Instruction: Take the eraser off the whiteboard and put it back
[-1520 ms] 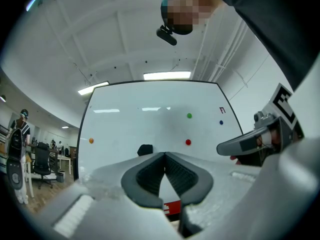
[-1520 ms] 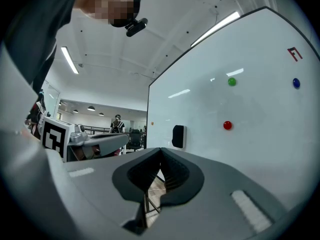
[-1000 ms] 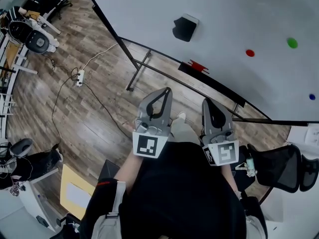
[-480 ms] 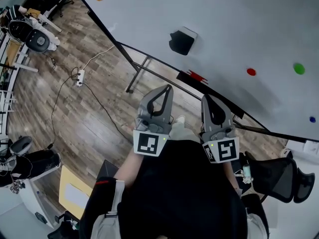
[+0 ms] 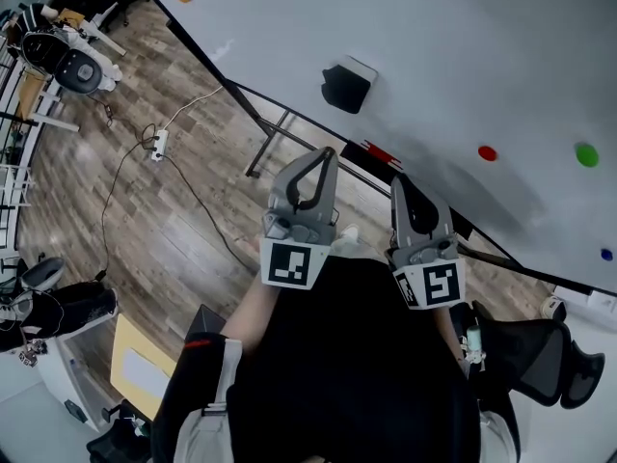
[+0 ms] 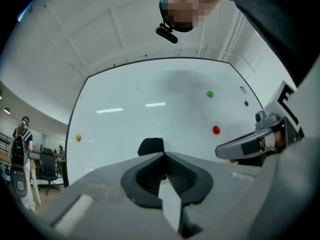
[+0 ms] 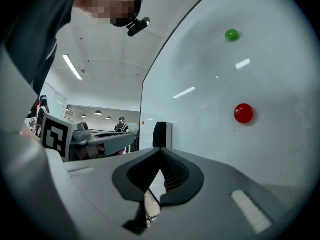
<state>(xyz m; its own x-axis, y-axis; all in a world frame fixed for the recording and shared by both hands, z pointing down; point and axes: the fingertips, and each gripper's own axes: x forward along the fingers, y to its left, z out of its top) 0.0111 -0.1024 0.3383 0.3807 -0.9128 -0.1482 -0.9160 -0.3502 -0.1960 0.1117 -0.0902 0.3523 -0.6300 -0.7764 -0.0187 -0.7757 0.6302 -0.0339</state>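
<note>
Our left tongs (image 6: 163,154) and right tongs (image 7: 160,149) point side by side at the whiteboard (image 5: 463,46), each pair pressed tip to tip with nothing between. We see the black eraser (image 5: 345,87) stuck on the board ahead of the left tongs, clear of their tips and a little left of the right tongs. A red magnet (image 7: 243,113) sits to the right of the right tongs.

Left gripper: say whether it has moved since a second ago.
Yes. The left gripper has come nearer the eraser on the whiteboard.
</note>
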